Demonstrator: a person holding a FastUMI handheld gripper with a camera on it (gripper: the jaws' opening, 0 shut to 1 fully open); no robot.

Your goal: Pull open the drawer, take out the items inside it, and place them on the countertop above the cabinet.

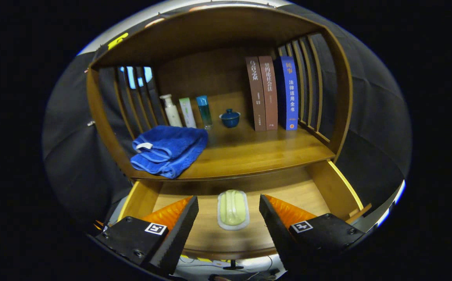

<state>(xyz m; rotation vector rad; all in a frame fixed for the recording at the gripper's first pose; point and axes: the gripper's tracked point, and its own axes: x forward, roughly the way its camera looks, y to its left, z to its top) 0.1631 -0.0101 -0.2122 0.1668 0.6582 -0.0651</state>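
The wooden drawer (329, 187) stands pulled out below the countertop (257, 154) of the cabinet. On its floor lies a pale green oblong item with a white rim (232, 209). My gripper (229, 205) hovers over the drawer, open, and the green item lies between the two fingertips with a gap on each side. A folded blue towel (169, 150) rests on the countertop to the left.
At the back of the countertop stand a white bottle (171, 110), a pale tube (187, 112), a blue-capped bottle (204, 111), a small blue lidded cup (230, 118) and three upright books (272, 93). Slatted wooden sides (308, 82) and a wooden roof enclose the shelf.
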